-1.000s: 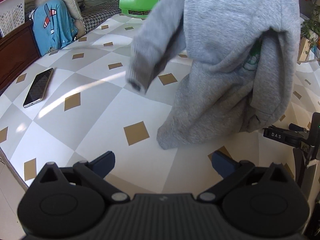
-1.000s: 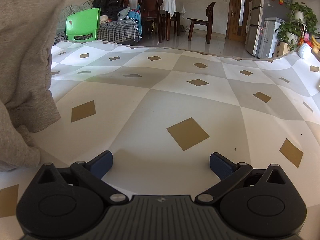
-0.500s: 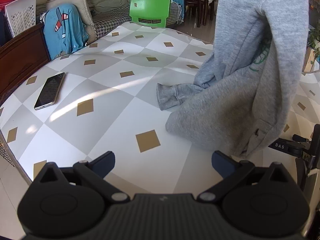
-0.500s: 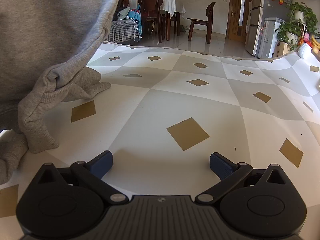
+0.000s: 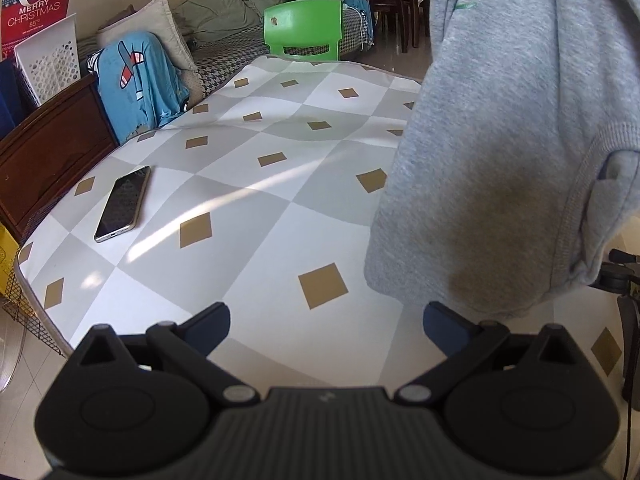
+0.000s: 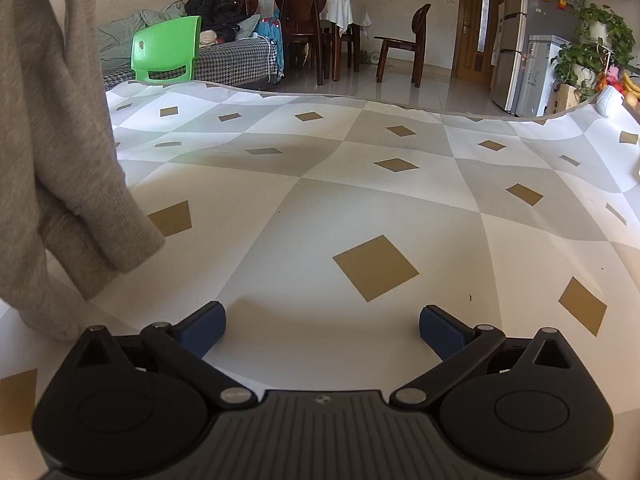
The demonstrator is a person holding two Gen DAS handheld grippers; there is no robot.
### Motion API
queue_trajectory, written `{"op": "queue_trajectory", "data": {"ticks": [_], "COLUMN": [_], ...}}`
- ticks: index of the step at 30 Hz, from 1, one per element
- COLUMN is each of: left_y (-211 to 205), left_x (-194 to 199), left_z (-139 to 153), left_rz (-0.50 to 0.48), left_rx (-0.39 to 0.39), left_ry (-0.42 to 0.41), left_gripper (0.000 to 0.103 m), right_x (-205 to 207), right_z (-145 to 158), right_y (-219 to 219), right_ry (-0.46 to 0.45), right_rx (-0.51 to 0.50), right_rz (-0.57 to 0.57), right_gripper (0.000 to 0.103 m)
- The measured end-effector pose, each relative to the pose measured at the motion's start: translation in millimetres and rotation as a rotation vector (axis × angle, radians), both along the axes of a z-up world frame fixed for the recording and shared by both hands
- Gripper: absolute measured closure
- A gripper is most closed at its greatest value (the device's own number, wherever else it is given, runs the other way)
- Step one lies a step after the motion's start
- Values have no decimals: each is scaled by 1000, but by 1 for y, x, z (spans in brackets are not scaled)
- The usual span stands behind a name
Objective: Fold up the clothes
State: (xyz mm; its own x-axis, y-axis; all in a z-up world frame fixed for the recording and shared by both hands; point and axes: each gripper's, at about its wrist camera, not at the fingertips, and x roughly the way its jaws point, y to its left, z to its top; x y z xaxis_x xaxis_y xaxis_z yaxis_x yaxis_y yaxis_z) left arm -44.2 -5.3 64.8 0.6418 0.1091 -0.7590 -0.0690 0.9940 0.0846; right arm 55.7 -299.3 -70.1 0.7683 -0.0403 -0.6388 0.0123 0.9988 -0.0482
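Left wrist view: left gripper spread wide, holding nothing, low over the grey-and-white checked tablecloth with tan diamonds. The grey fleece sweatshirt hangs at right, its hem just past the right fingertip; what suspends it is out of frame. Black smartphone lies well apart at left.

Right wrist view: right gripper equally wide, empty. Sweatshirt's ribbed cuff dangles at left, near the left fingertip.

Judgement: garment not yet laid out; next, get it flat on the cloth.

1 grey sweatshirt, 1 phone, 1 green chair (2 grippers).
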Motion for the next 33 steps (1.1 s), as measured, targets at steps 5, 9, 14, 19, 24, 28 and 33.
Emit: {"op": "queue_trajectory", "data": {"ticks": [5, 9, 14, 19, 24, 28, 33], "left_y": [-3, -3, -2, -4, -9, -9, -7], "left_x": [-1, -1, -2, -2, -2, -2, -1], "left_z": [-2, -5, -8, -9, -9, -10, -11], "left_rz": [-11, -5, 0, -3, -11, -11, 2], "left_rx": [-18, -50, -67, -65, -53, -57, -70], "left_ry": [7, 19, 27, 33, 31, 37, 47], "left_gripper": [0, 0, 0, 0, 0, 0, 0], "right_x": [0, 0, 0, 0, 0, 0, 0], "right_z": [0, 0, 0, 0, 0, 0, 0], "right_y": [0, 0, 0, 0, 0, 0, 0], "right_ry": [0, 0, 0, 0, 0, 0, 0], "right_rx": [0, 0, 0, 0, 0, 0, 0], "right_rz": [0, 0, 0, 0, 0, 0, 0], "right_gripper": [0, 0, 0, 0, 0, 0, 0]}}
